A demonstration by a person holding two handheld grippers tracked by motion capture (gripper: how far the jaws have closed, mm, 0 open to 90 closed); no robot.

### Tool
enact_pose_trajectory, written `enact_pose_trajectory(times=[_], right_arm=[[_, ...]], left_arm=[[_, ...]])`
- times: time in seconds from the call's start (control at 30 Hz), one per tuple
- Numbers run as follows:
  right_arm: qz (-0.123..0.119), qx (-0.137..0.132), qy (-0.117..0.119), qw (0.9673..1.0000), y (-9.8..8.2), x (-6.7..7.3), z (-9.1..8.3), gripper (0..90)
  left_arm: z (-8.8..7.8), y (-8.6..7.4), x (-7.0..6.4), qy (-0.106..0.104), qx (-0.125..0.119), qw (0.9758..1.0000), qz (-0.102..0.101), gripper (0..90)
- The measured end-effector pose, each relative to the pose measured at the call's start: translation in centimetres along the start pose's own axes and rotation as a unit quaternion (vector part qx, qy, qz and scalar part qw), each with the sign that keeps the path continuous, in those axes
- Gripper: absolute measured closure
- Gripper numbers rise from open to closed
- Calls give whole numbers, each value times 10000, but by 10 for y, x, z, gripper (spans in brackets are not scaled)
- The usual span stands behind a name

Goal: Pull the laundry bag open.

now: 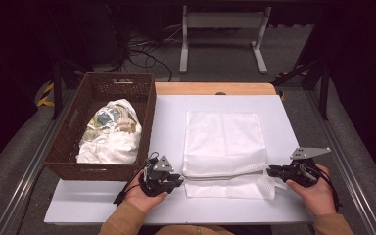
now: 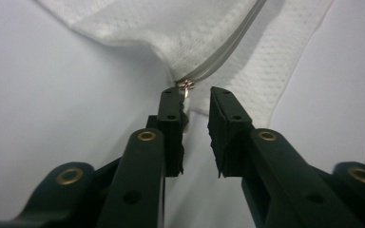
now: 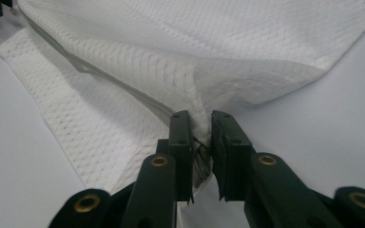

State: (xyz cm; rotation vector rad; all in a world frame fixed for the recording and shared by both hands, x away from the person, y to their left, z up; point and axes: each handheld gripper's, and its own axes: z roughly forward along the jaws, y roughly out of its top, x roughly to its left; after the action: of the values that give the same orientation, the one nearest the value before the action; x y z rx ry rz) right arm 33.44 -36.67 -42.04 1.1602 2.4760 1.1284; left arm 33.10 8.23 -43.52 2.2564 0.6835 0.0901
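Two grippers are working a white mesh bag point(image 1: 224, 147) lying at the centre of the white desk point(image 1: 293, 205).

The left gripper point(image 1: 180, 178) is sitting at the bag's seven o'clock corner, its fingers point(image 2: 171, 111) standing apart with the metal zipper pull point(image 2: 186, 85) just at their tips, unpressed. The right gripper point(image 1: 270, 171) is sitting at the five o'clock corner, its fingers point(image 3: 180, 133) slightly parted around a bunched fold of mesh. A wicker basket point(image 1: 73, 132) holding crumpled cloth point(image 1: 111, 132) is standing at nine o'clock.
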Motion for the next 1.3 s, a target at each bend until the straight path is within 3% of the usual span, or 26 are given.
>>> enact_pose_trajectory(times=[0.17,0.27,0.4,0.57,0.83,1.03,1.17,1.23,1.3], right_arm=[[-75,-138,-171,9997,2,4,-6,678],[-135,-183,-179,9996,3,7,-7,669],[-248,-232,-132,9993,5,12,-8,668],[-305,-187,-49,9993,7,15,-5,668],[-333,-178,102,9992,7,17,-2,678],[-326,-190,217,9991,8,18,-2,678],[-331,-207,244,9989,8,19,-1,678],[-336,-208,259,9989,8,19,-1,678],[-350,-211,260,9988,9,19,-1,679]], left_arm=[[-6,3,-11,-146,-196,9996,147,726],[-4,4,-15,-272,-189,9991,252,728],[4,4,-23,-536,-68,9973,505,725],[18,4,-28,-696,128,9954,641,694],[31,4,-28,-499,386,9937,922,672],[34,2,-27,-452,381,9928,1044,657],[36,2,-28,-313,342,9918,1189,737],[37,3,-27,-231,347,9907,1294,828],[37,3,-26,-237,336,9908,1286,875]])
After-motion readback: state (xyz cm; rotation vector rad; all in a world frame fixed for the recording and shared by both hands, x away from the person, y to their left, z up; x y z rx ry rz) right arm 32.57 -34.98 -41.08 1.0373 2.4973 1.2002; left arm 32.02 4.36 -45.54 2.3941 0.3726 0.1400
